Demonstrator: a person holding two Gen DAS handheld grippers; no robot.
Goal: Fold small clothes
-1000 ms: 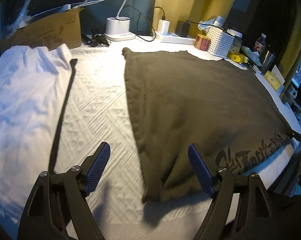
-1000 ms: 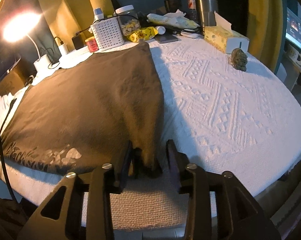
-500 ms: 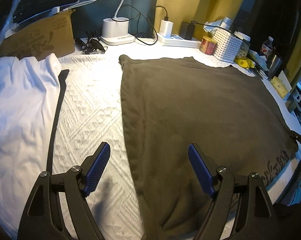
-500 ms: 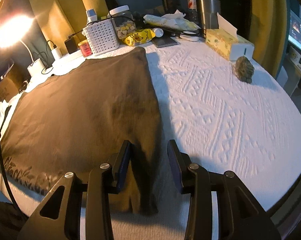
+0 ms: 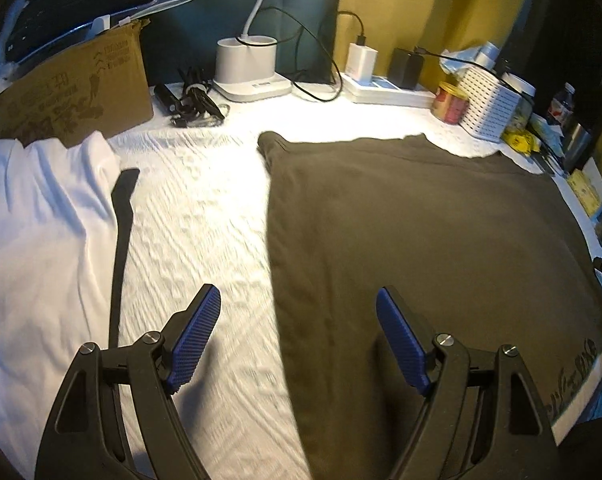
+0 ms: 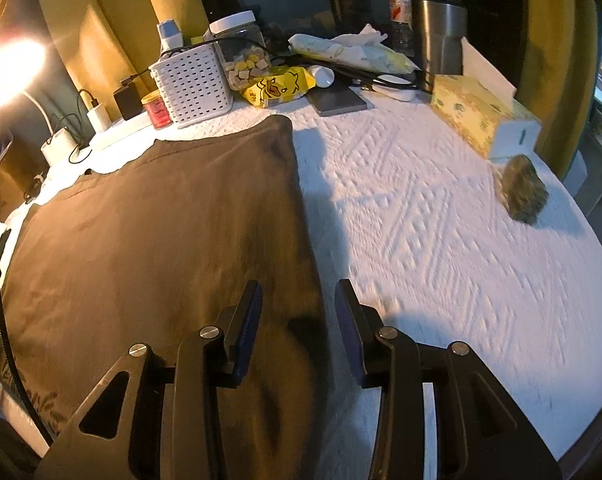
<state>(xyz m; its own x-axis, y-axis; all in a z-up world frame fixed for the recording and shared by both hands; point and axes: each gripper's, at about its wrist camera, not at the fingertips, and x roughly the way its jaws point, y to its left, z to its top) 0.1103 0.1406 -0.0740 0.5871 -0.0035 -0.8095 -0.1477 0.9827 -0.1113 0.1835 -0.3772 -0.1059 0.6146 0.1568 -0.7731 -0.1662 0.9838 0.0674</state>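
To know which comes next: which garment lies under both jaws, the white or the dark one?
The dark brown garment; the white garment lies apart, leftward.

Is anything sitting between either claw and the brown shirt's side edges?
Nothing visible. The brown shirt lies flat, its side edges bare under the open left claw and right claw. The white shirt lies off to the side.

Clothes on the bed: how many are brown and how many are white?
Brown: 1, the brown garment spread flat.
White: 1, the white garment lying at the left.
Total: 2 clothes.
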